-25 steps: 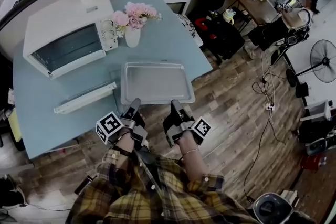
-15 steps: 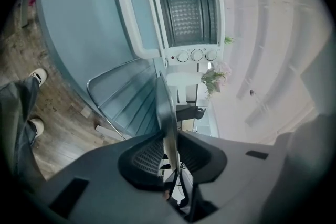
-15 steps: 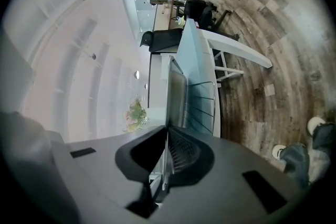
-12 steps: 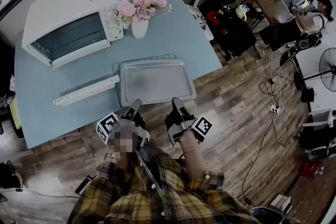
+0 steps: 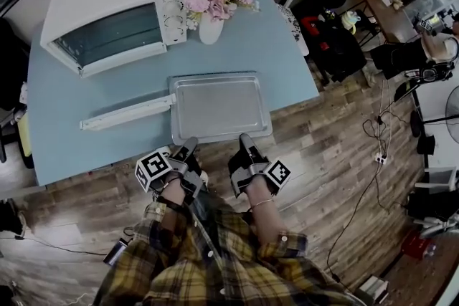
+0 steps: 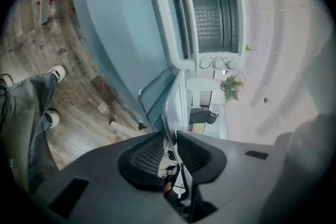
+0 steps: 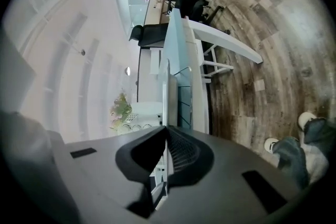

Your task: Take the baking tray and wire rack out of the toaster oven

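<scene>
Baking tray [image 5: 219, 105], now lowered onto the tabletop [image 5: 61, 143] at 5 o'clock from the toaster oven [image 5: 107, 7]. Its near rim is clamped by the fingers of the left gripper [image 5: 189, 147] and right gripper [image 5: 245, 141]. Release is judged next.

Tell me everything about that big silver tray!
The baking tray is a shallow, dull silver metal rectangle with rounded corners and a raised rim, empty inside. It lies level over the near edge of the blue table, outside the toaster oven. The left claw and right claw each pinch its near rim.
</scene>
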Demonstrator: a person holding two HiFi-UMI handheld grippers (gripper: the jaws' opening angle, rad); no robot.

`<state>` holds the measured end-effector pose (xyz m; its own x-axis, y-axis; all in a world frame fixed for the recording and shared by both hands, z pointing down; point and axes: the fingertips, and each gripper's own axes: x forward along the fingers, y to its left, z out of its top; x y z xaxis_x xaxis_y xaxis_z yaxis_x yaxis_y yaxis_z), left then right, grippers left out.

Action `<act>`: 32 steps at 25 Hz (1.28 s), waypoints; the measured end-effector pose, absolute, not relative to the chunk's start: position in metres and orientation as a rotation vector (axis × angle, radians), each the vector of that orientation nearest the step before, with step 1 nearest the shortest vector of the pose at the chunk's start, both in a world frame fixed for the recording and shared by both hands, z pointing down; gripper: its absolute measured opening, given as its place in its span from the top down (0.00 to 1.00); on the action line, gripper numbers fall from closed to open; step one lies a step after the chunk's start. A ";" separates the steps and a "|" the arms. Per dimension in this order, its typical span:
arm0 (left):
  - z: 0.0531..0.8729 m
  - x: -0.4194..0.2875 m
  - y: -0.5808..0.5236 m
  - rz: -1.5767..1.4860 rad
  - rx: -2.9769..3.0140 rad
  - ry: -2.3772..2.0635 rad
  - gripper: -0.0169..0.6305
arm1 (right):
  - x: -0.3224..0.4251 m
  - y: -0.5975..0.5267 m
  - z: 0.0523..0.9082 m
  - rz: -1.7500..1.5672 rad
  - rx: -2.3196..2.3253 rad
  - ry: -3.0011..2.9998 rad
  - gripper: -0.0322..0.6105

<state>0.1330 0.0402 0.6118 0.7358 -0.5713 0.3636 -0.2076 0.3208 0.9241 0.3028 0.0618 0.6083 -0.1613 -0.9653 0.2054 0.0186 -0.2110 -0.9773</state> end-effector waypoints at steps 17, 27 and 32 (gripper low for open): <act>0.622 0.117 0.058 -0.204 1.260 -0.737 0.77 | 0.302 0.071 0.623 -1.472 -1.342 1.201 0.90; 0.586 0.099 0.047 -0.195 1.431 -0.746 0.77 | 0.298 0.088 0.575 -1.264 -1.693 1.754 0.90; 0.549 0.084 0.034 -0.203 1.624 -0.777 0.77 | 0.265 0.072 0.509 -0.900 -1.729 2.206 0.90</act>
<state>0.0843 0.0344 0.5491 0.7568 -0.5848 0.2921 -0.3673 -0.0108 0.9300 0.2654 0.0716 0.5091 -0.2971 -0.9318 0.2086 -0.8117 0.1314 -0.5691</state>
